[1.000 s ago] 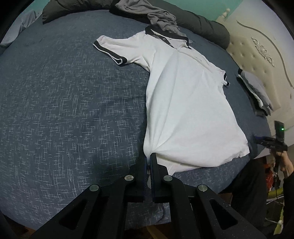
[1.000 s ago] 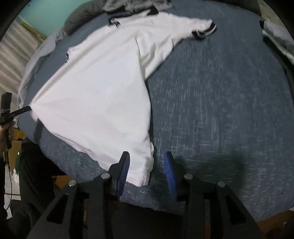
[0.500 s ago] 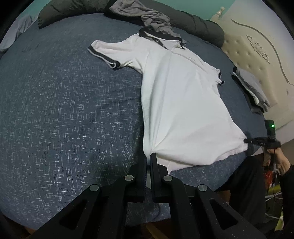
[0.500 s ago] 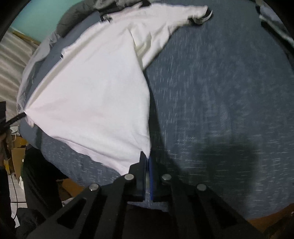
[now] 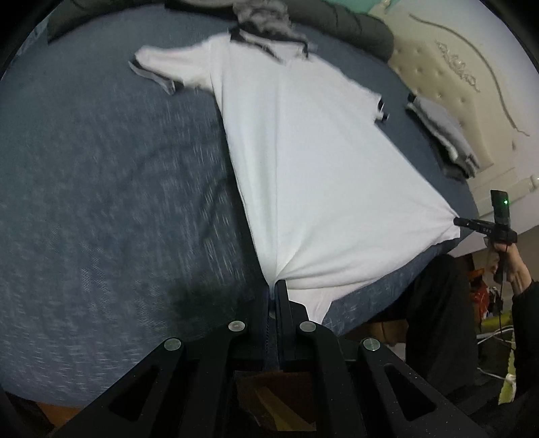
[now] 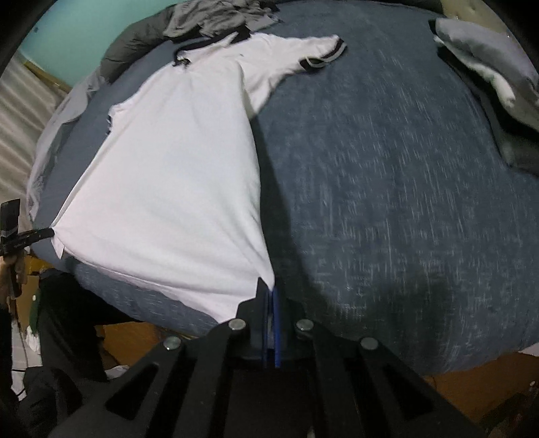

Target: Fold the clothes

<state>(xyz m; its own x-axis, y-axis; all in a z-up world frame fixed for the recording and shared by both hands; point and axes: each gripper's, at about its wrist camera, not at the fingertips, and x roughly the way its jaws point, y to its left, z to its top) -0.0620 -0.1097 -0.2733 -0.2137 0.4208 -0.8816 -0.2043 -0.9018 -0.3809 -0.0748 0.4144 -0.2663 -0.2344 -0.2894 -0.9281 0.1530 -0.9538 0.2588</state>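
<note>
Since a second ago the right gripper has clamped its hem corner of the shirt; the left gripper grips the other, collar toward twelve o'clock.

A white short-sleeved polo shirt with black-and-grey banded cuffs and a dark collar lies on the bed's dark blue cover — flecked all over with fine white dashes. Behind it, a cream tufted headboard, a teal wall and crumpled grey clothes.
</note>
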